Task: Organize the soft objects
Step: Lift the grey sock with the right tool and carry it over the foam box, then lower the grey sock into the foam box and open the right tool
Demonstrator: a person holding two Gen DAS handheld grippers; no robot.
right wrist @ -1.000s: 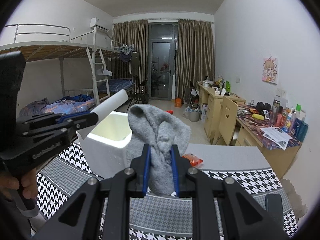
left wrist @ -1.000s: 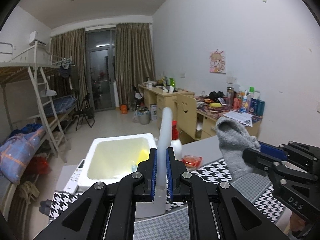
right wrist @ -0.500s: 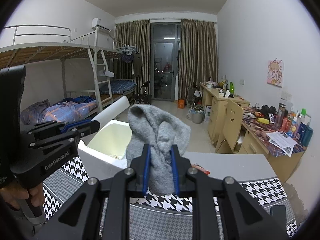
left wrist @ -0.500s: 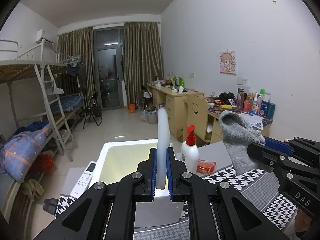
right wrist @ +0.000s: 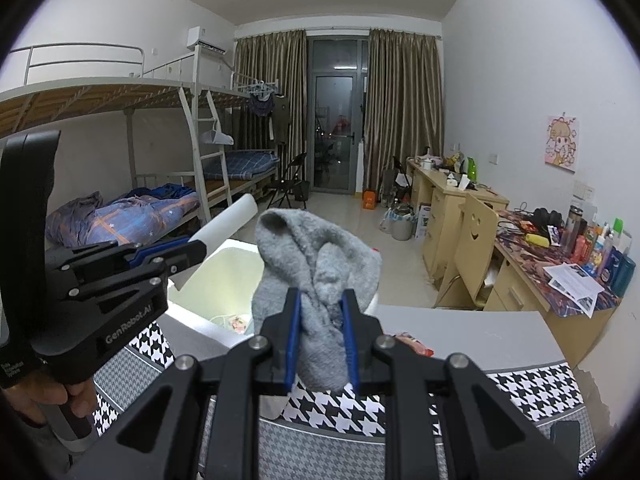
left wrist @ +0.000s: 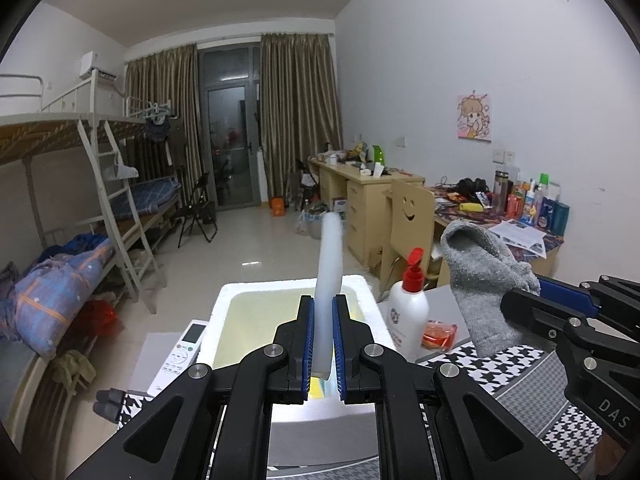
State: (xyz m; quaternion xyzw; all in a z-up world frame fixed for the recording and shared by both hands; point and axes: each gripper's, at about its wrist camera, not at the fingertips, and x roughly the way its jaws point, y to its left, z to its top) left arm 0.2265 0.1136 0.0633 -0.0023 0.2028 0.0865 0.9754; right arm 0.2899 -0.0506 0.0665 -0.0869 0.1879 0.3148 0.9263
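My right gripper (right wrist: 320, 336) is clamped on a crumpled grey knitted sock (right wrist: 316, 276), held in the air just beside the open white foam box (left wrist: 362, 286). My left gripper (left wrist: 320, 344) pinches a thin white foam sheet (left wrist: 329, 280), probably the lid, upright over the box. I judge the sock should be carried over the opening, then released low, clear of the red-capped white pump bottle (left wrist: 409, 312) on the houndstooth tablecloth (right wrist: 532, 392).
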